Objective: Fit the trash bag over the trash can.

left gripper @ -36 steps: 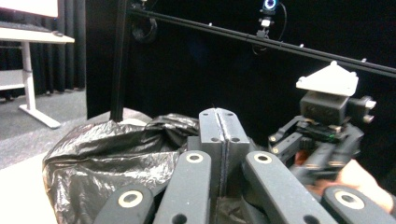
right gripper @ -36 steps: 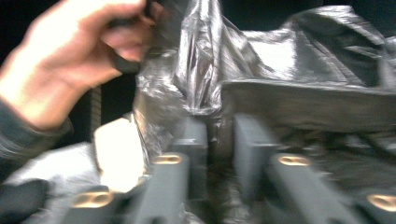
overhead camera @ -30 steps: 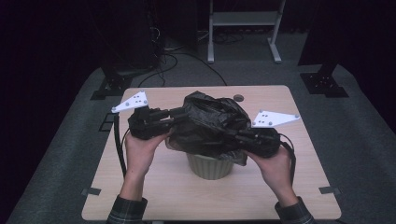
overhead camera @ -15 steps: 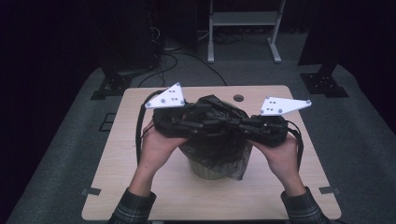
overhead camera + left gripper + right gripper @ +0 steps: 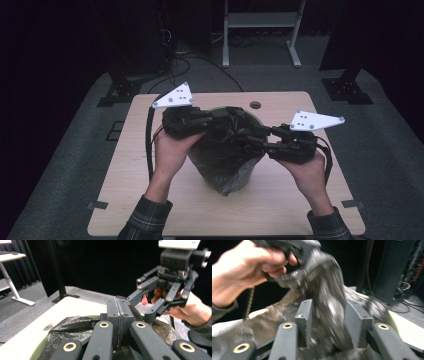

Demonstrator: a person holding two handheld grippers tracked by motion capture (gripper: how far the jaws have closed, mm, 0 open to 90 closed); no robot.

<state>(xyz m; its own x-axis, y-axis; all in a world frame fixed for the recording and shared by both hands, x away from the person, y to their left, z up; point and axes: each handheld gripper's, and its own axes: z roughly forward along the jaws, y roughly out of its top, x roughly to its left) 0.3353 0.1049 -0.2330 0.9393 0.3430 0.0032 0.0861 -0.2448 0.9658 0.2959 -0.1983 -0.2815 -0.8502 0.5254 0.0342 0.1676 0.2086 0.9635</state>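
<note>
We judge the step in hand to be fitting a black bin bag (image 5: 227, 155) over a pale green bin (image 5: 40, 350) standing mid-surface. The bag drapes over the bin's mouth and down its near side; a strip of rim shows in the left hand-held gripper view.

Left hand-held gripper (image 5: 220, 119): jaws pressed together, having just been closing, with a fold of bag film pinched between them at the far-left rim. Right hand-held gripper (image 5: 252, 137): jaws have just been opening and stand apart; a band of bag hangs between them, pads not pressing on it as far as the blurred right hand-held gripper view lets us tell.

Next move, in our judgement: right one re-grips the loose edge and draws it outward over the rim while the left holds.

Room: the surface (image 5: 140, 200) is bare around the bin; its edges lie well apart from both hands. A small round grommet (image 5: 255, 105) sits near the far edge.
</note>
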